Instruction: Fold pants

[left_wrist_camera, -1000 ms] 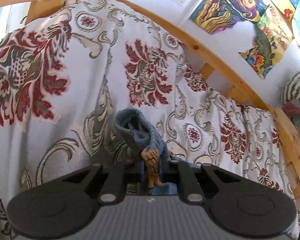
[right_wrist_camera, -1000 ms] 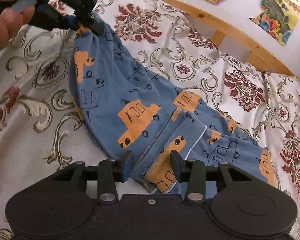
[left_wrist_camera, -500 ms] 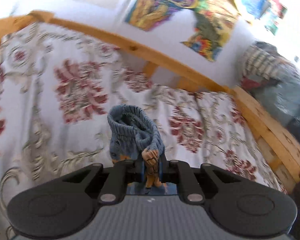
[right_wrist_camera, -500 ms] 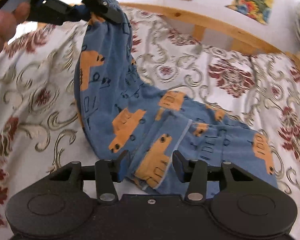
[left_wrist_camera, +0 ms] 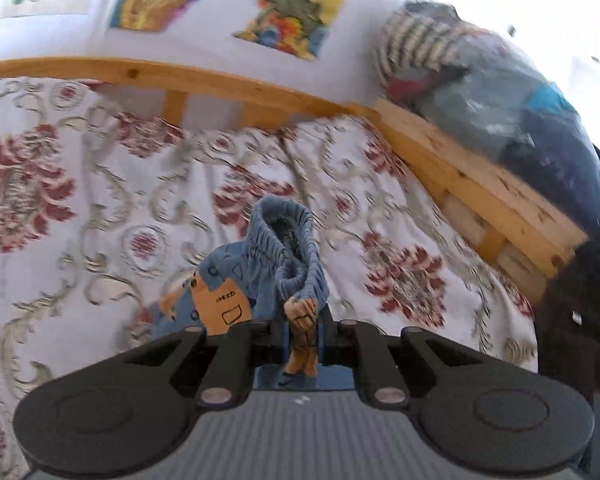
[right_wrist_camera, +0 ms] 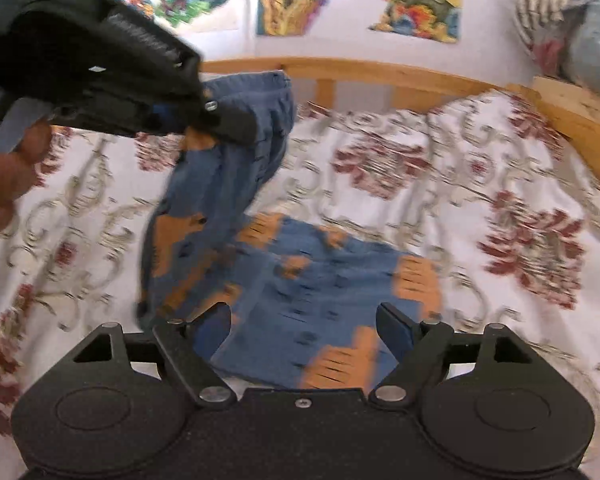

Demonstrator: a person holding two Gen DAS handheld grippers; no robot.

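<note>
So your left gripper has its fingers pinched almost together on a bunched bit of the pants, right by the ribbed waistband, and that end hangs in the air over the bed; the rest of the pants lies on the flowery bedspread right in front of your right gripper; that one's fingers are opening, already wide, with the cloth lying below and between them but nothing pinched that I can see. Handling-wise this looks like thin, light knit stuff; totally floppy, it'll sag and crumple wherever you don't support it, so a single pinch point just gives you a dangling rope; it won't slip much and it won't break. I'd grab at the hems or a waistband corner, both layers together, and keep the two grips well apart so the fabric stays flat. The views split nicely: the left wrist camera shows the pinch up close, waistband looping above the fingers, plus the wooden bed rail and a pile of clothes past it, but nearly none of the garment; the right wrist one shows the whole drape from the left gripper down to the bed, and your hand on it; both are motion-blurred, so the exact edges are hard to call.
</note>
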